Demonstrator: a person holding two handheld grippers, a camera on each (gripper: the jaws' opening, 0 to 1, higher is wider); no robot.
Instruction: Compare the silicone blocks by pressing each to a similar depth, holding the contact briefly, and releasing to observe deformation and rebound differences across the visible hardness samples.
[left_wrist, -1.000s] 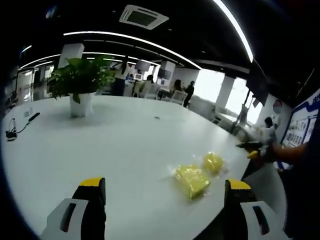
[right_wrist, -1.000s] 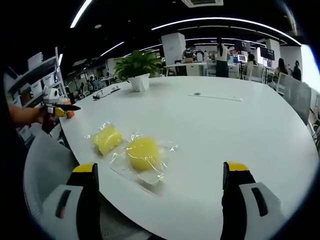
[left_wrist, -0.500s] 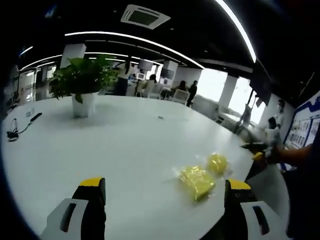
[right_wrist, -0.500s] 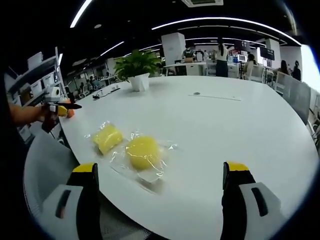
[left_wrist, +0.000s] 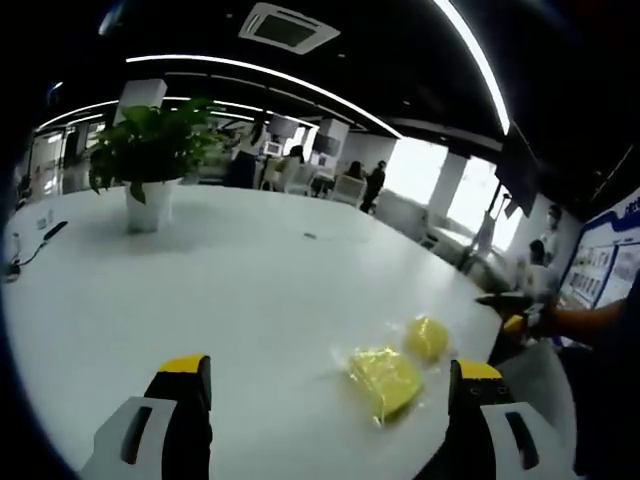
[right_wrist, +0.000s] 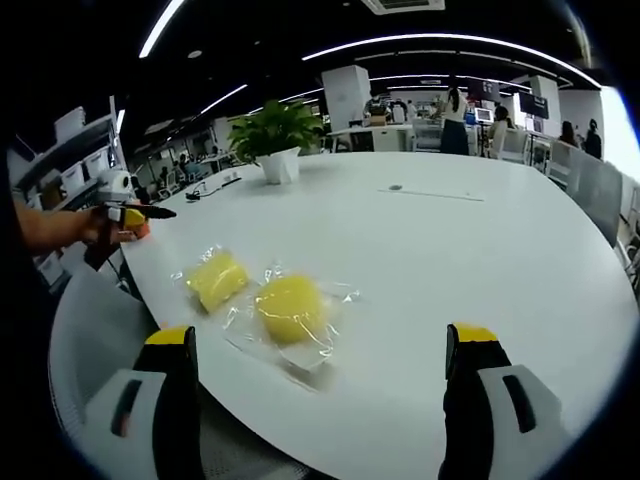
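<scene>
Two yellow silicone blocks in clear plastic bags lie near the edge of a white table (left_wrist: 230, 290). In the left gripper view the squarer block (left_wrist: 385, 378) is nearer and the rounder block (left_wrist: 427, 337) just beyond it. My left gripper (left_wrist: 330, 368) hovers open over the table, short of both blocks. In the right gripper view the rounder block (right_wrist: 290, 307) lies between my jaws' lines and the squarer block (right_wrist: 218, 278) to its left. My right gripper (right_wrist: 320, 335) is open above the table edge, touching nothing. Each view catches the other gripper (left_wrist: 512, 318) (right_wrist: 135, 212) held by a hand.
A potted green plant (left_wrist: 145, 165) (right_wrist: 275, 135) stands far back on the table (right_wrist: 450, 250). A dark cable (left_wrist: 20, 255) lies at the far left. A grey chair (right_wrist: 90, 340) sits by the table edge. People and desks are in the office behind.
Both cameras have shifted slightly with the hands. The blocks lie where they were. In the right gripper view the left gripper has risen a little.
</scene>
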